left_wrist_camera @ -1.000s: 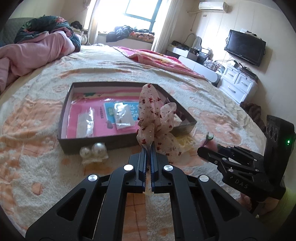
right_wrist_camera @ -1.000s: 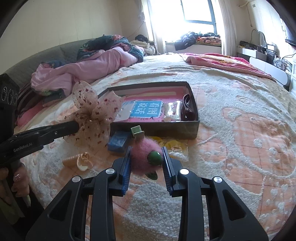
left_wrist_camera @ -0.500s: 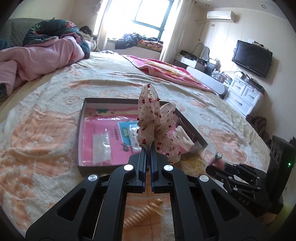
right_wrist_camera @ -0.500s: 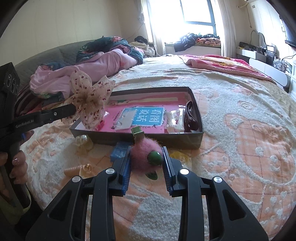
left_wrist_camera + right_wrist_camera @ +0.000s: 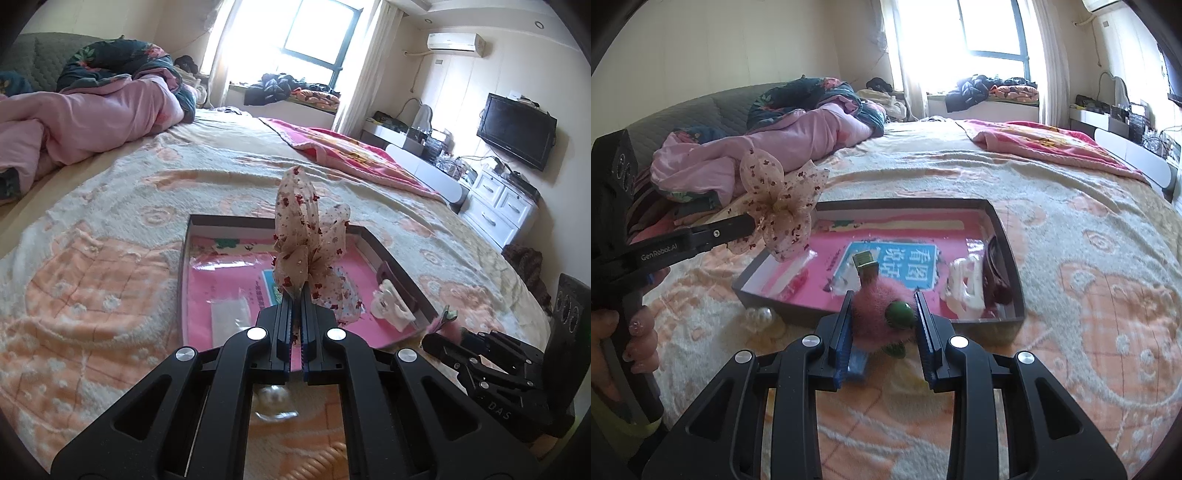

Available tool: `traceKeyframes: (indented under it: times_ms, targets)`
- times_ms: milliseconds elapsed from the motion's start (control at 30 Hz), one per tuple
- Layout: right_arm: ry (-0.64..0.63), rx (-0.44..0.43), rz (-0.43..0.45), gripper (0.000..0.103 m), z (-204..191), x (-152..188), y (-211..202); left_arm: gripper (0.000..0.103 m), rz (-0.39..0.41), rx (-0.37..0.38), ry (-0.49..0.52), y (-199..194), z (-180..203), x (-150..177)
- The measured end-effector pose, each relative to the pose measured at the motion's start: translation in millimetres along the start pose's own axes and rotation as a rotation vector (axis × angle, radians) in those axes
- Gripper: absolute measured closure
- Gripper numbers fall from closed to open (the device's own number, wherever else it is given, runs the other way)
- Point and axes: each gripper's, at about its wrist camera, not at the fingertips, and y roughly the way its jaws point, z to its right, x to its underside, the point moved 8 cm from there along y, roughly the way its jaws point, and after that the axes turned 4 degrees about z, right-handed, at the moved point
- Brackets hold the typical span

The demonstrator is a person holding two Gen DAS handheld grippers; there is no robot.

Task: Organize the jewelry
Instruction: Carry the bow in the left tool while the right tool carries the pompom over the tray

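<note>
Your left gripper (image 5: 295, 295) is pinched fully closed on the base of the bow (image 5: 308, 247), a sheer, spotted fabric thing that weighs next to nothing. It is soft and floppy, so it will sag or twist if you catch only a loop; the knot at its middle, where you have it now, is the right spot. It hangs over the near left part of the box (image 5: 1006, 236).

Your right gripper (image 5: 882, 317) stands partly closed, its pads pressing a pink pompom (image 5: 875, 314) with a green bead on its front. That one is fluffy and squashes easily (the fur gives, so a light squeeze holds it), and the small clip at its top is the only stiff part. It sits just above the box's near wall.

Inside the box, a white clip (image 5: 391, 304) and a dark hair piece lie against the right wall, so leave them room.

Compared with a second ago, both grippers have come forward and up: the bow was short of the box's near edge and is now over its floor, and the pompom was low over the blanket (image 5: 1071, 295) in front of the box. Neither grip has changed.
</note>
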Motion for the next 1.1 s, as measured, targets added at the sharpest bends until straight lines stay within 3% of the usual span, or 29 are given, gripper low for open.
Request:
traceKeyframes:
  times_ms: [533, 1100]
  targets:
    - [-0.018, 0.033, -0.017, 0.074, 3, -24, 40, 0.103, -0.022, -0.006, -0.021, 29, -22, -3]
    - [-0.018, 0.073, -0.084, 0.074, 21, -42, 102, 0.103, -0.160, -0.004, 0.029, 66, -22, 26]
